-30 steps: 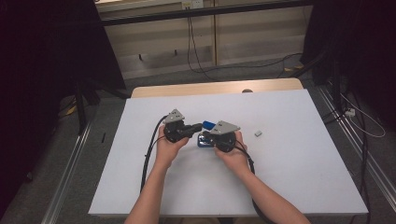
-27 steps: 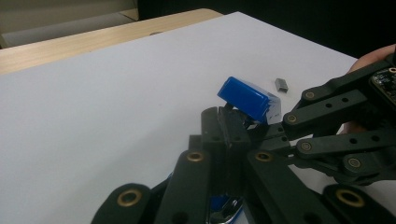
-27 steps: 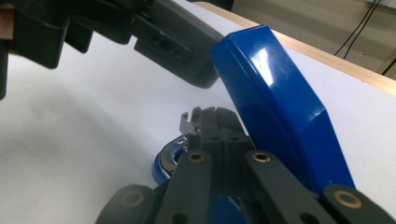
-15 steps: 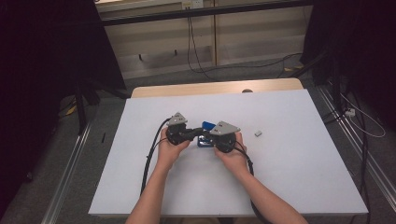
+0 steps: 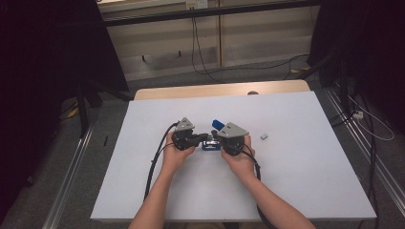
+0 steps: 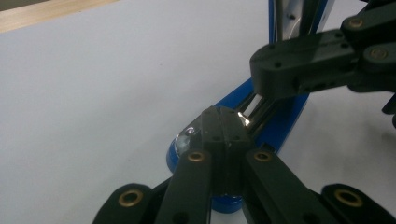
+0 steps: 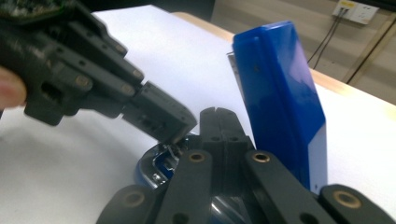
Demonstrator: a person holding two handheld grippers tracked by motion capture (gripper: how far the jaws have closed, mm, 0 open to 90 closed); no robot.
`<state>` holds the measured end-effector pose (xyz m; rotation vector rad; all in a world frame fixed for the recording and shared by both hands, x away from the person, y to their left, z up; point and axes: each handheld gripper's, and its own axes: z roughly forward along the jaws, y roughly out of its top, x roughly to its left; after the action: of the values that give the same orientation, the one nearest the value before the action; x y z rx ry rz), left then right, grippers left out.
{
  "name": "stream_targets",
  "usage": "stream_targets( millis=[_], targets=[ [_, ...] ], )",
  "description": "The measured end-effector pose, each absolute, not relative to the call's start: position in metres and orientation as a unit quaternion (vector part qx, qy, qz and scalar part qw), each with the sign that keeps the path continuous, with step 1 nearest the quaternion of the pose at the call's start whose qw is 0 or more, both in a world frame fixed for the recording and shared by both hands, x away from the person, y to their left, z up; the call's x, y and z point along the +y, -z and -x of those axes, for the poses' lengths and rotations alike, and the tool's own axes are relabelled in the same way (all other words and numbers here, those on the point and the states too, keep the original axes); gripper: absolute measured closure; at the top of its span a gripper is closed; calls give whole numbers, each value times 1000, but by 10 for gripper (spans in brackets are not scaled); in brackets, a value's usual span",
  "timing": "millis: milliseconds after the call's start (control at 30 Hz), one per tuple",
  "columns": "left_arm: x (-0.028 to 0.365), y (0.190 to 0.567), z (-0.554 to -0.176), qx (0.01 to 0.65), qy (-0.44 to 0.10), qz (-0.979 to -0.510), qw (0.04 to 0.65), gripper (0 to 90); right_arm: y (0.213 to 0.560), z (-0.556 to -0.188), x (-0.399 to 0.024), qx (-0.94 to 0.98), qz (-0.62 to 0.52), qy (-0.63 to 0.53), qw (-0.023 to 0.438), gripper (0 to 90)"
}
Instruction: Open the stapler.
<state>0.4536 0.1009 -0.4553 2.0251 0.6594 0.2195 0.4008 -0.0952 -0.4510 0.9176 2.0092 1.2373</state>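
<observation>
On the left, the left gripper point(image 5: 203, 138) lies low over the white surface point(image 5: 305, 181), its black jaws pressed together with nothing between them; in the left gripper view the closed tips rest on the base end of the blue plastic stapler with a metal staple channel point(image 6: 261, 121). The stapler sits near the middle of the surface, between the two hands, swung open: its base lies flat while its blue top arm point(image 7: 280, 93) stands up steeply. To its right, the right gripper point(image 5: 216, 138) also has its jaws closed flat together, empty, with the tips bearing down on the rounded end of the base point(image 7: 154, 172) just beside the raised arm. Farther right, well apart, lies a small pale block point(image 5: 263, 136), probably a strip of staples, though it is too small to be sure.

The step in hand looks like steadying the opened stapler with both tools. The next move probably calls for one gripper to keep the base pinned while the other opens, fetches the small block and lines it up with the channel.
</observation>
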Motion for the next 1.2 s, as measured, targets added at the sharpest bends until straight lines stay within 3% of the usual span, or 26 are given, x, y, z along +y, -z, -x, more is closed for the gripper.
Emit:
stream_targets(
  millis=[800,1200],
  targets=[
    [100,456,-451,268,-101,-830,478,900,438,-387,-125,747,-379,-418,352,900],
    [98,457,-452,267,-97,-829,481,900,456,-385,-170,734,-435,-416,315,900]
  ],
)
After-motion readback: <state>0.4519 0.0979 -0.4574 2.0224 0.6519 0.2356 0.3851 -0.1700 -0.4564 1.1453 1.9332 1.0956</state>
